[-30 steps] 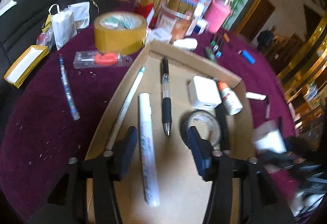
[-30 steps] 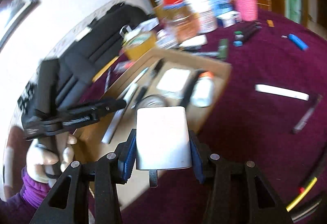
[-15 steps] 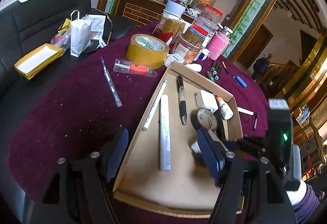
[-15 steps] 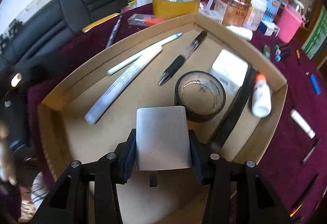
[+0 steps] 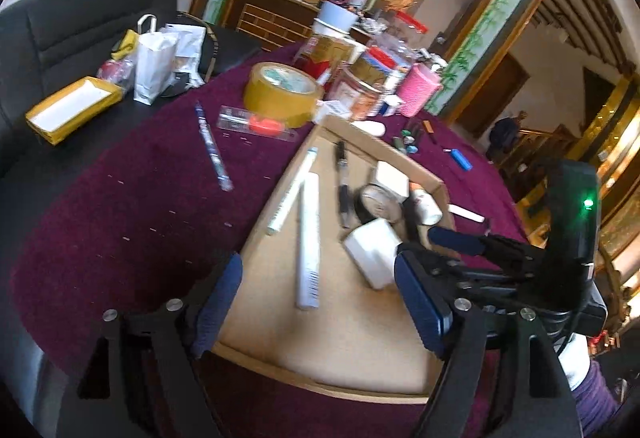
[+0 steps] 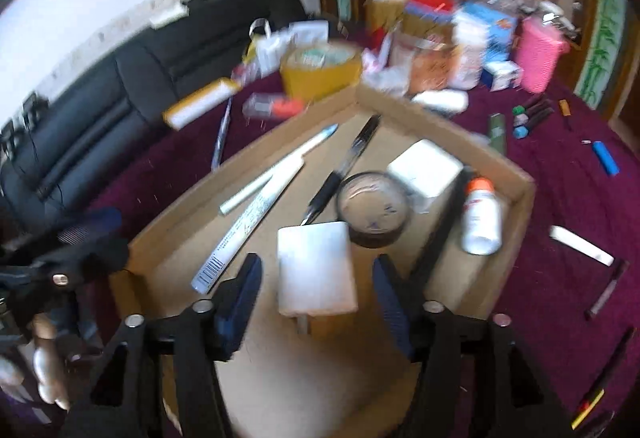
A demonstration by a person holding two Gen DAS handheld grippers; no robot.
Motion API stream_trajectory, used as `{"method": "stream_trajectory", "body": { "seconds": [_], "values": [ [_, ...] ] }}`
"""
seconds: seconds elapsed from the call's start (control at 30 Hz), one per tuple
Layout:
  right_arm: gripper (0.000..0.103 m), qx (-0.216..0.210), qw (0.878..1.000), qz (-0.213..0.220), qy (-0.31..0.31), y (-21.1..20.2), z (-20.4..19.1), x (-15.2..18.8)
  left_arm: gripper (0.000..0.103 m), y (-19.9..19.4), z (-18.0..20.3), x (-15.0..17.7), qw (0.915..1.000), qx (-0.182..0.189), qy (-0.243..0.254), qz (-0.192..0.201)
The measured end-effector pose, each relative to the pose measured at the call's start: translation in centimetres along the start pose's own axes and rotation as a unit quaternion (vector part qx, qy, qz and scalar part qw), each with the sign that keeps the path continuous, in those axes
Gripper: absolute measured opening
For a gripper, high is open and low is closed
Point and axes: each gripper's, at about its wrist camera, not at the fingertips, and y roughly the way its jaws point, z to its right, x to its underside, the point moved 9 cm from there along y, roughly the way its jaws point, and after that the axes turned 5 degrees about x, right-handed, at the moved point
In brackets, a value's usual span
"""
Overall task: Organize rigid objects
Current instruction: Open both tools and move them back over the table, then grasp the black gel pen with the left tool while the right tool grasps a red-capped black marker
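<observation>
Both grippers hover over the cardboard tray (image 6: pixel 516 206) on the desk. Right gripper (image 6: pixel 316 290): fingers have just been spreading, and the white charger block (image 6: pixel 316 270) sits between them untouched, near the tray's front edge. Left gripper (image 5: pixel 316 302): fingers have also just been spreading, empty.

The right gripper (image 6: pixel 316 290) hangs over a shallow cardboard tray (image 6: pixel 520 206); its jaws have just been opening, and a white charger block (image 6: pixel 314 270) sits between the blue pads (image 6: pixel 240 298) with a gap on either side. Just beyond the block lies a dark tape roll (image 6: pixel 374 210), beside a black pen (image 6: pixel 344 174), a long white marker (image 6: pixel 252 222) and a white bottle with an orange cap (image 6: pixel 480 218). The tray rests on a maroon cloth (image 6: pixel 580 198). At the left edge the other gripper (image 6: pixel 86 234) shows, blurred.
</observation>
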Motion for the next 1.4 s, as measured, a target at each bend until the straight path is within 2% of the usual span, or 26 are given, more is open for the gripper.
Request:
{"method": "stream_trajectory", "body": {
  "seconds": [0.1, 0.23, 0.3, 0.33, 0.37, 0.43, 0.47, 0.5, 0.53, 0.6, 0.63, 0.73, 0.8, 0.93, 1.1, 1.17, 1.2, 1.3, 1.4],
  "values": [
    [0.074, 0.026, 0.999, 0.042, 0.007, -3.0, 2.1, 0.3, 0.078, -0.3, 2.1, 0.3, 0.9996, 0.013, 0.023, 0.011],
    [0.077, 0.082, 0.991, 0.105, 0.026, -7.8, 6.4, 1.3, 0.078, -1.6, 6.3, 0.2, 0.995, 0.008, 0.089, 0.044],
    [0.079, 0.111, 0.983, 0.139, 0.048, -10.7, 9.2, 2.0, 0.078, -3.2, 9.2, -0.3, 0.9868, -0.002, 0.136, 0.088],
    [0.08, 0.125, 0.978, 0.155, 0.059, -11.9, 10.4, 2.3, 0.083, -4.0, 10.2, -0.5, 0.9824, -0.006, 0.152, 0.108],
    [0.084, 0.146, 0.97, 0.179, 0.075, -13.7, 12.1, 2.7, 0.093, -5.2, 11.6, -0.7, 0.975, -0.01, 0.173, 0.14],
    [0.098, 0.185, 0.953, 0.217, 0.102, -16.6, 14.9, 3.5, 0.103, -7.5, 14.2, -1.0, 0.9569, -0.011, 0.205, 0.205],
    [0.103, 0.203, 0.944, 0.235, 0.116, -17.8, 16.3, 4.0, 0.103, -8.1, 15.6, -0.9, 0.9483, 0.002, 0.221, 0.227],
    [0.103, 0.222, 0.931, 0.256, 0.134, -19.2, 18.2, 4.7, 0.103, -7.8, 16.7, -0.6, 0.9458, 0.026, 0.233, 0.225],
    [0.103, 0.231, 0.927, 0.254, 0.148, -19.6, 19.9, 5.3, 0.103, -6.0, 17.8, 0.0, 0.9527, 0.058, 0.237, 0.181],
    [0.103, 0.25, 0.923, 0.227, 0.183, -19.6, 23.4, 6.7, 0.103, -2.2, 18.5, 1.4, 0.9696, 0.076, 0.212, 0.095],
    [0.103, 0.256, 0.92, 0.219, 0.2, -19.6, 24.8, 7.3, 0.103, -0.8, 18.7, 2.1, 0.9738, 0.075, 0.203, 0.069],
    [0.103, 0.281, 0.903, 0.196, 0.259, -19.6, 29.8, 10.0, 0.103, 2.4, 19.2, 3.5, 0.9774, 0.058, 0.201, 0.029],
    [0.103, 0.292, 0.896, 0.177, 0.286, -18.8, 32.7, 11.5, 0.103, 3.6, 19.7, 4.0, 0.9795, 0.063, 0.191, 0.006],
    [0.102, 0.308, 0.882, 0.14, 0.328, -16.7, 37.9, 14.3, 0.103, 6.2, 21.1, 5.7, 0.9777, 0.059, 0.196, -0.045],
    [0.102, 0.306, 0.869, 0.142, 0.361, -15.2, 41.2, 16.7, 0.103, 8.7, 22.4, 7.5, 0.971, 0.056, 0.215, -0.088],
    [0.102, 0.295, 0.87, 0.126, 0.374, -14.5, 41.4, 17.3, 0.103, 10.0, 22.9, 7.9, 0.9693, 0.054, 0.216, -0.104],
    [0.102, 0.284, 0.871, 0.136, 0.378, -15.0, 41.3, 17.4, 0.103, 11.0, 23.2, 8.0, 0.9682, 0.052, 0.216, -0.114],
    [0.102, 0.289, 0.87, 0.153, 0.369, -15.7, 40.8, 17.0, 0.103, 13.8, 24.8, 8.3, 0.9655, 0.05, 0.216, -0.137],
    [0.102, 0.291, 0.873, 0.157, 0.359, -15.7, 40.6, 16.6, 0.103, 17.4, 27.3, 8.4, 0.9585, 0.047, 0.236, -0.153]
  ]
}}
